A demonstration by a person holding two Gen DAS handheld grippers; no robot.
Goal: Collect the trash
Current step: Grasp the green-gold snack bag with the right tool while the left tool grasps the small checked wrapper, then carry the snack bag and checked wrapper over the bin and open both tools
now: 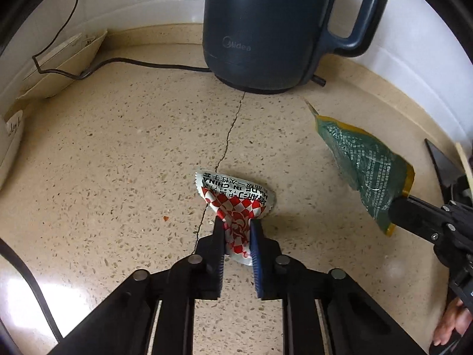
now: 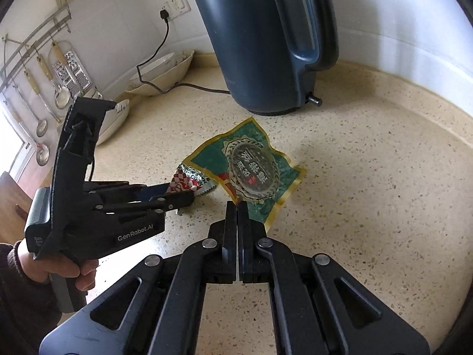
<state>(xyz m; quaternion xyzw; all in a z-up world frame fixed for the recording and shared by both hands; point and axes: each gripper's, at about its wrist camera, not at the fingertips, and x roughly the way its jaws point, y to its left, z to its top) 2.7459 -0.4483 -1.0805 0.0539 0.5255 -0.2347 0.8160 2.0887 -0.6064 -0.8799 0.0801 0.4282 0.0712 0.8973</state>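
On the left, the red and white wrapper (image 1: pixel 233 207) is lying on the speckled counter (image 1: pixel 118 153), right over a thin crack and in front of the dark blue kettle (image 1: pixel 260 29). It is looking thin, light and crinkly, so it should be bending easily and maybe slipping. An edge or a bunched-up end is looking like the best place to pinch it. The left gripper (image 1: pixel 236 236) is squeezing its near end, with the foil crumpling between the two fingers (image 1: pixel 256 245). The far end is touching the counter.

On the right, the green and yellow packet (image 2: pixel 251 165) is hanging in the air just above the counter, close beside the red wrapper. It is flat, soft and floppy, and it is looking light too. The right gripper (image 2: pixel 237 207) is pressing its fingers tight together, pinching the packet by one corner.
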